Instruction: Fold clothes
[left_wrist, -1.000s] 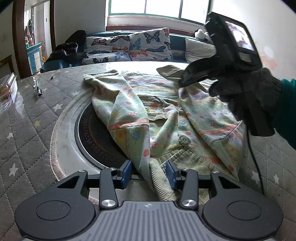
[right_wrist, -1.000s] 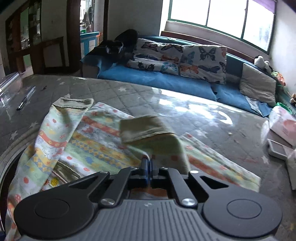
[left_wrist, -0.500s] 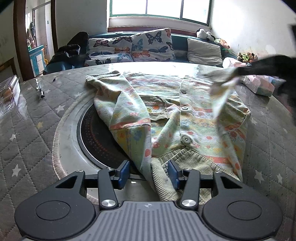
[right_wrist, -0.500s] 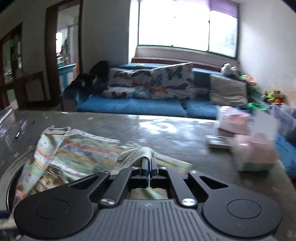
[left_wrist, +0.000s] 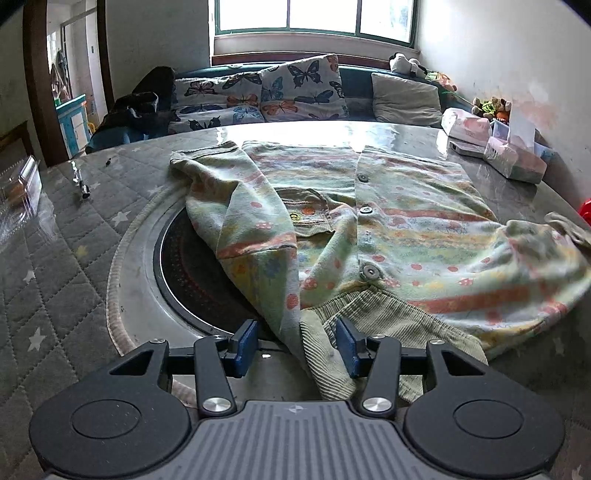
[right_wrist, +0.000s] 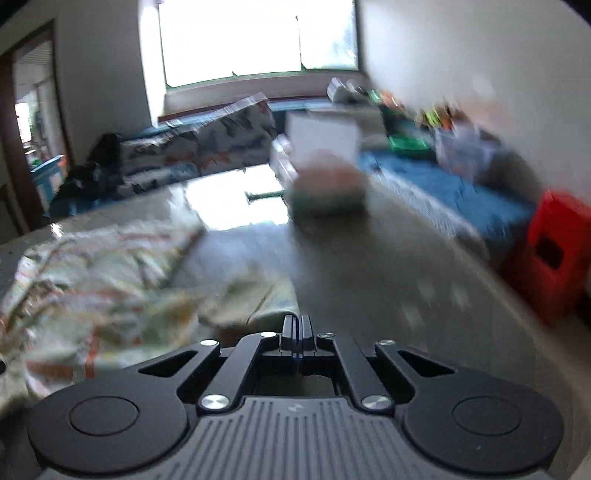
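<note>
The patterned cardigan (left_wrist: 388, 229) lies spread on the tabletop (left_wrist: 55, 258). The left claw (left_wrist: 297, 341) stands spread around its near collar; the right claw (right_wrist: 296, 330) is pressed together, pinching a sleeve cuff (right_wrist: 255, 306). Far right, clear boxes (left_wrist: 517, 162) with blurred contents.

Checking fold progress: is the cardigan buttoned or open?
Buttoned: the cardigan lies spread with its front edges closed under a row of buttons.

Cardigan (left_wrist: 406, 225): pale green knit, orange and yellow stripes, red dots; ribbed olive hem (collar likewise).
Desk (left_wrist: 55, 266) cover: grey quilt, white stars.
Inset hob (left_wrist: 192, 266): black disc, steel ring.
Cushions (left_wrist: 295, 92): white, butterflies in blue, orange, black.
Sofa (right_wrist: 443, 184): blue.
Stool (right_wrist: 554, 251): red.
Left hand-held gripper (left_wrist: 297, 347): black, blue pads.
Right hand-held gripper (right_wrist: 296, 332): black.
</note>
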